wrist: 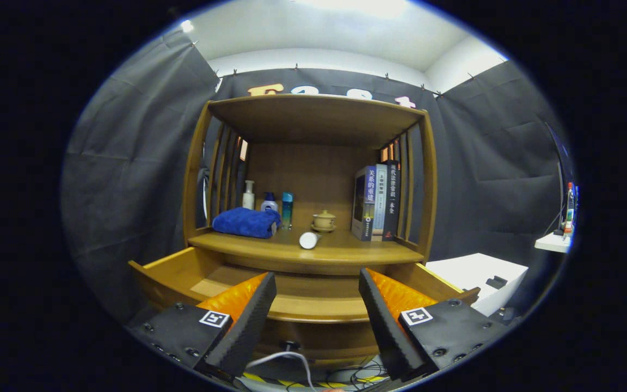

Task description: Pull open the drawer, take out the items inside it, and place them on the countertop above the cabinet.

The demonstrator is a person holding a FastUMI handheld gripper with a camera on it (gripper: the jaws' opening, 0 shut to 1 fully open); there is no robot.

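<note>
One wooden drawer [183,275] already pulled open below the desk [346,251], looks empty; white cylinder [308,240] lying on the desk. Hand-held gripper [318,305] spread wide, holding nothing. Probably nearly done.

The claw [318,288] is level, fingers [248,321] spread wide apart, gripping nothing.

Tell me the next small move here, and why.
Probably pull the gripper back and stop. The drawer is already pulled open, and the part of its floor that shows is bare. A white cylinder lies on its side on the countertop, ahead of the open fingers, which hold nothing. The fingers hide part of the drawer, so a glance inside first would be wise.
</note>
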